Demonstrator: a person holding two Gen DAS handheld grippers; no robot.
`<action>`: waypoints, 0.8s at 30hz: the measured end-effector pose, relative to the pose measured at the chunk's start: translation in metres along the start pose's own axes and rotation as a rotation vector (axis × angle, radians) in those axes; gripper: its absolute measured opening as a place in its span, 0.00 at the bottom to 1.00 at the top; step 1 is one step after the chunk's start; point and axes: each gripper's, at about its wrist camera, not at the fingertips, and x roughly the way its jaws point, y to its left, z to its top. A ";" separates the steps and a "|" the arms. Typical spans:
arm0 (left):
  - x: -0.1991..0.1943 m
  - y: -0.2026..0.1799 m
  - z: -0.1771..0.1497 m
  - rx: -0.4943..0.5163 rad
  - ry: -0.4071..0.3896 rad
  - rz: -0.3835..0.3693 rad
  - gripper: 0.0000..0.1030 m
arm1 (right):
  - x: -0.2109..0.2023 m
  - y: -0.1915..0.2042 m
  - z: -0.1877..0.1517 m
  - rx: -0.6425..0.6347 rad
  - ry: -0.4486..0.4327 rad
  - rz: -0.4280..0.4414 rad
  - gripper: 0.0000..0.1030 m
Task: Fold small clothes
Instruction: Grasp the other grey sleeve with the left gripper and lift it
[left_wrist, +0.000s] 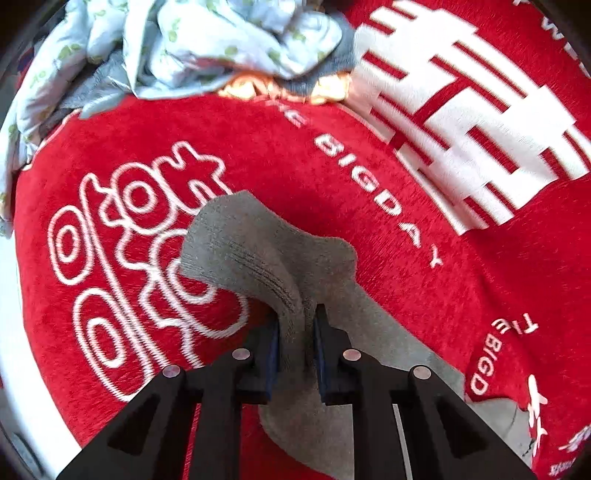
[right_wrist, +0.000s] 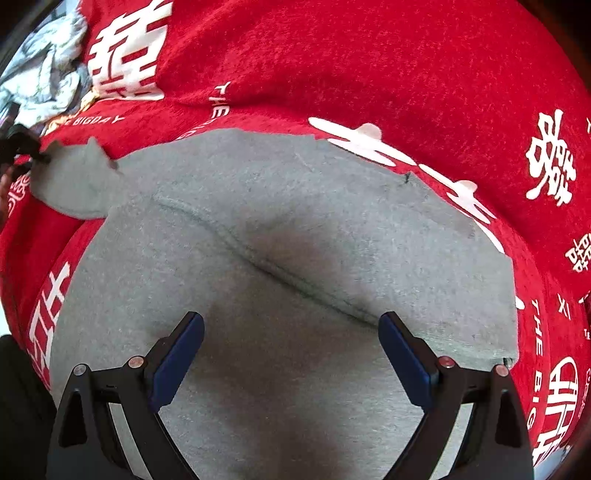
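Note:
A small grey garment (right_wrist: 288, 236) lies spread on a red cloth with white print (right_wrist: 369, 66). My left gripper (left_wrist: 295, 332) is shut on a bunched corner of the grey garment (left_wrist: 258, 251) and holds it lifted off the cloth. That raised corner shows at the far left of the right wrist view (right_wrist: 74, 177), with the left gripper (right_wrist: 22, 147) dark at the edge. My right gripper (right_wrist: 291, 332) is open wide and hovers low over the middle of the garment, with nothing between its fingers.
A pile of crumpled pale blue printed clothes (left_wrist: 184, 44) with a grey piece lies at the far edge of the red cloth (left_wrist: 332, 221); it also shows at top left of the right wrist view (right_wrist: 48, 74). A white surface edge (left_wrist: 14, 332) runs along the left.

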 end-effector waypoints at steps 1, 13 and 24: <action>-0.010 0.001 -0.002 0.012 -0.025 -0.002 0.17 | -0.001 -0.001 0.000 0.003 -0.004 0.001 0.94; -0.101 -0.068 -0.032 0.239 -0.201 -0.036 0.17 | 0.012 -0.018 0.008 0.073 -0.008 0.029 0.94; -0.151 -0.178 -0.101 0.475 -0.230 -0.095 0.17 | 0.063 -0.045 0.048 0.162 0.062 0.027 0.94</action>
